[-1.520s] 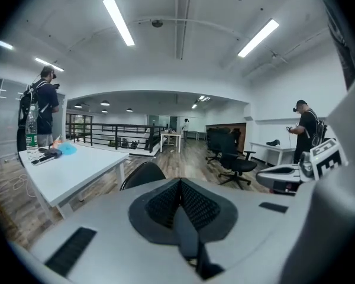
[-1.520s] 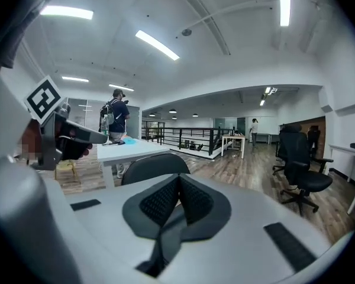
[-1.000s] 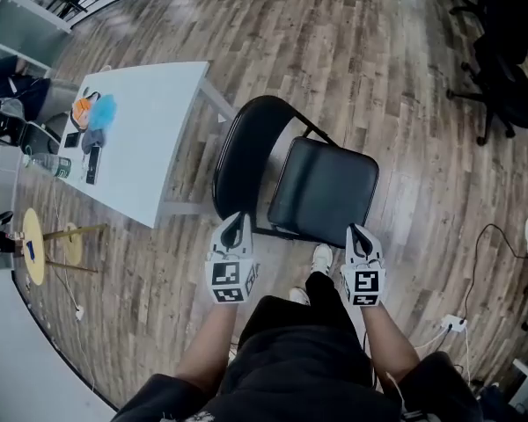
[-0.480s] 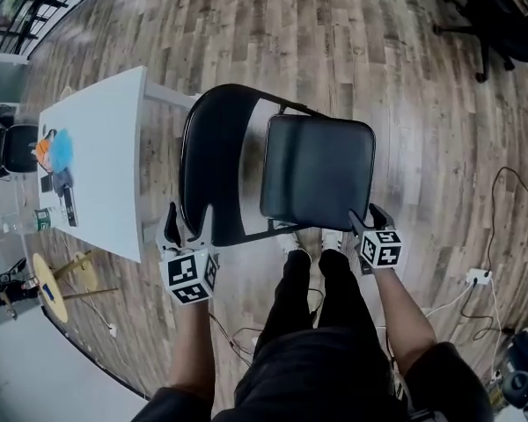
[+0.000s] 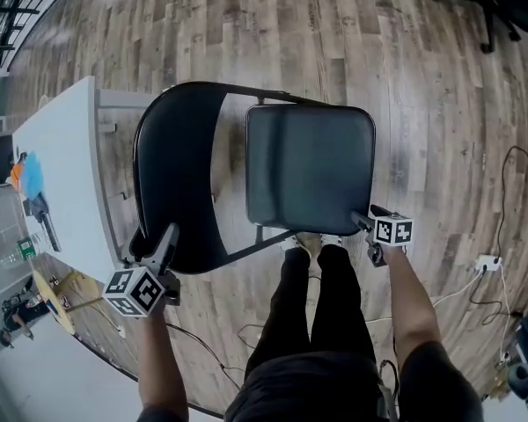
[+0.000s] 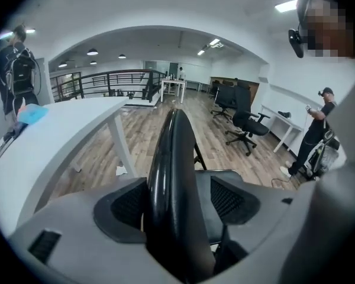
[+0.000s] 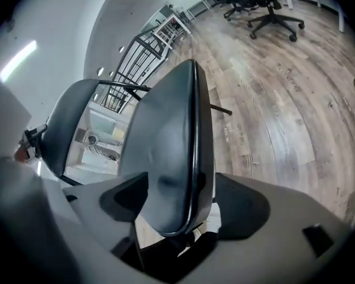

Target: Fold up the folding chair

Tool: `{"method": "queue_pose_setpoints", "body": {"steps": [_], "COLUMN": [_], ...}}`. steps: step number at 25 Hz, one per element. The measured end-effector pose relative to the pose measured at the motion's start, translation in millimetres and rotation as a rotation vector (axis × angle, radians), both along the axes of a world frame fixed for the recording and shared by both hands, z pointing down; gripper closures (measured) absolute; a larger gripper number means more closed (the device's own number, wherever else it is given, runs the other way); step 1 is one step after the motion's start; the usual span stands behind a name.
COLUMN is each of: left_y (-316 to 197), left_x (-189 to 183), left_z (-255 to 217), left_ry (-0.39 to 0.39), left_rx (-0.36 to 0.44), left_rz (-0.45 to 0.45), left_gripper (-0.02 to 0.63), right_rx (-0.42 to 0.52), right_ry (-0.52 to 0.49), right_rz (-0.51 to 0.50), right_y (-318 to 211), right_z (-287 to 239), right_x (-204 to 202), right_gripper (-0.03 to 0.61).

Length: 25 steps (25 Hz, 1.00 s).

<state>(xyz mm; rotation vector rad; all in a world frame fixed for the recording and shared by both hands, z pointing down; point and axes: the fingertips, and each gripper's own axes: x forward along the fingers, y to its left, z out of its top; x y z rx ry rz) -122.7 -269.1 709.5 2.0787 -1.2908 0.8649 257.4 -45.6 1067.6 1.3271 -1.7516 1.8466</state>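
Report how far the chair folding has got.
Done: nothing yet. The chair stands open, with its seat flat.
In hand: the left gripper straddles the backrest edge and the right gripper straddles the seat's near corner. Both have their fingers opening and not pressing.
Left: grip, swing the seat up to the backrest, collapse the frame.

folding chair (image 5: 308,170): 1 | white table (image 5: 66,174): 1 | grippers (image 5: 154,243) (image 5: 366,236): 2

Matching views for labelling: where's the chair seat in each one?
Head view: seat centre, right of the backrest.
Left gripper view: sliver of seat low centre, just right of the edge-on backrest.
Right gripper view: seat centre, nearly edge-on, backrest at left.
Shared landmark: the backrest.
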Motion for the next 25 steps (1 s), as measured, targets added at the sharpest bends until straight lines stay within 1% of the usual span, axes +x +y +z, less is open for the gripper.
{"method": "queue_pose_setpoints", "body": {"steps": [3,4,5,6,7,8,11,16,22,25], "left_y": [0.1,-0.7,-2.3,-4.3,-5.4,-5.0,-2.0,-0.2,-3.2,-8.5], "left_x": [3.7,5.3,6.2,6.5,6.2,5.7,4.9,0.9,-1.0,-0.1], "left_z": [17.5,20.0,21.2,21.8,22.5,23.4,26.0,17.1,-9.9,-29.4], "left_ry": [-0.014,-0.017,-0.023,-0.027,-0.028,-0.024,-0.009,-0.011,-0.010,-0.021], "left_rx": [-0.030,-0.027,-0.015,-0.003,0.003,0.001,-0.016,-0.026,-0.033,-0.013], "left_rz": [0.030,0.034,0.036,0.038,0.040,0.040,0.040,0.030,0.031,0.023], "left_gripper": [0.281,0.281,0.289,0.322,0.372,0.394,0.420,0.431,0.448,0.456], "right_rx": [-0.011,-0.009,-0.004,0.003,0.011,0.016,0.006,-0.007,0.027,0.066], "right_ry": [-0.090,-0.122,-0.153,-0.184,-0.208,-0.225,-0.244,-0.242,-0.271,-0.303], "right_rz": [0.004,0.001,-0.002,-0.002,0.001,0.004,0.009,-0.018,-0.007,-0.025], "right_y": [-4.8,-6.6,-8.3,-10.3,-11.9,-12.5,-10.2,-13.2,-22.8,-39.6], "right_z": [20.4,25.0,28.5,30.8,32.1,32.8,34.1,19.7,-26.5,-57.8], "right_x": [-8.2,-11.0,-12.7,-13.8,-14.8,-15.7,-15.7,-19.8,-38.0,-50.0], "right_gripper": [0.241,0.239,0.222,0.218,0.218,0.218,0.218,0.219,0.221,0.221]}}
